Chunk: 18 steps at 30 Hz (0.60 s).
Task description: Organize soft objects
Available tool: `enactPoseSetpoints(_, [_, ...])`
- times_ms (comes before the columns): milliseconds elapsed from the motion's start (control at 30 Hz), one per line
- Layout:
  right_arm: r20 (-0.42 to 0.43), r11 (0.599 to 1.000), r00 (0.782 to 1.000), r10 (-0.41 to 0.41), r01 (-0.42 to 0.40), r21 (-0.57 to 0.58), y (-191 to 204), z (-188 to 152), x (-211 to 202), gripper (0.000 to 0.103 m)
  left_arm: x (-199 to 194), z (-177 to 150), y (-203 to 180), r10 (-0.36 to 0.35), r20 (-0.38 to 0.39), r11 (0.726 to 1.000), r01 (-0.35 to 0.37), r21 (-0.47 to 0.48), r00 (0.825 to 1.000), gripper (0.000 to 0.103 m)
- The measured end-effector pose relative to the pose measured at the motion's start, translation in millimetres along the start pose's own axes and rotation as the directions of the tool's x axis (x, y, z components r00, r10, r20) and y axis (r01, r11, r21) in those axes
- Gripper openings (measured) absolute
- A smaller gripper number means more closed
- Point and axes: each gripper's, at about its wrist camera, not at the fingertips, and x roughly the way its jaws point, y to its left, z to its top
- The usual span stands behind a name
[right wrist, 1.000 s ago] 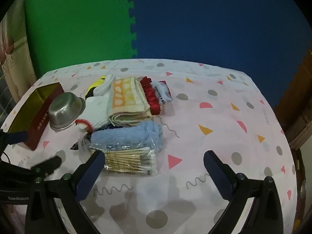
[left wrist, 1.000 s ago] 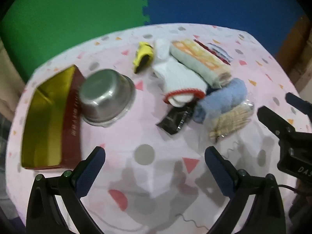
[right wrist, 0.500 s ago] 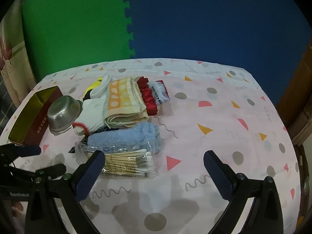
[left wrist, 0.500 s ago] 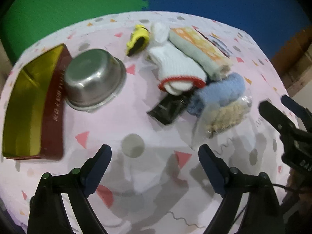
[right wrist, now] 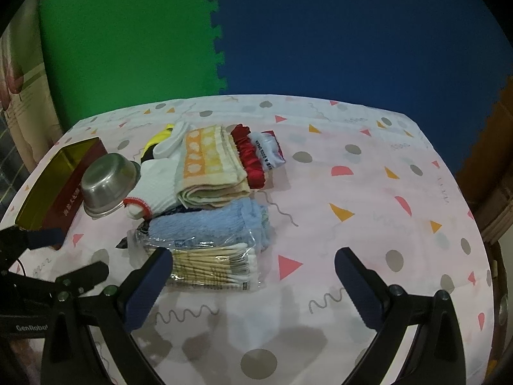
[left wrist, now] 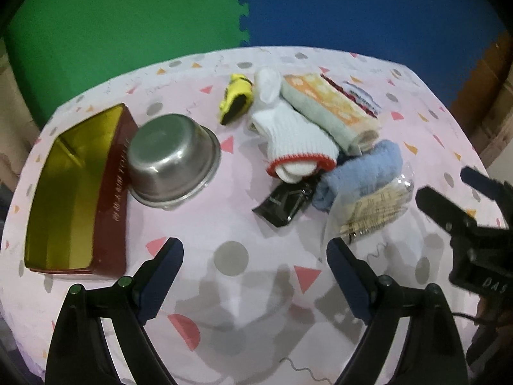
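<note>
Soft objects lie heaped at frame centre beside the empty gold-lined box, nothing sorted yet, both the left hand-held gripper and right hand-held gripper wide and empty

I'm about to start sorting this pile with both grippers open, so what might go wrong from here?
The blue towel lies on the cotton swab bag, so lifting the towel may drag the slippery bag. The white sock overlaps a black packet; pulling it could shift the packet. The upturned steel bowl leans against the red box and may slide if bumped.
</note>
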Motion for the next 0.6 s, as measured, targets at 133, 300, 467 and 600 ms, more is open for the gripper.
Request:
enactPoseSetpoints(133, [-0.003,1.0,1.0,0.001,-0.001,-0.018,3.2,-1.3,-0.4,0.103,-6.3,3.7,3.9,0.026,0.036,1.0,-0.025,-0.019,0.999,0.089])
enactPoseSetpoints(300, [-0.01,1.0,1.0,0.013,-0.013,-0.014,5.1,-3.4,-1.5,0.103,-12.1,6.8,16.0,0.035,0.07,0.997,-0.029,-0.077,0.997,0.091])
enactPoseSetpoints(467, [-0.012,0.999,1.0,0.006,-0.006,-0.049,11.7,-6.2,-3.6,0.103,-12.2,5.2,24.1,0.056,0.076,0.993,-0.048,-0.105,0.996,0.094])
enactPoseSetpoints(600, [-0.017,0.998,1.0,0.01,-0.01,-0.057,14.4,-8.1,-4.6,0.103,-11.5,4.1,25.4,0.056,0.071,0.993,-0.049,-0.107,0.996,0.094])
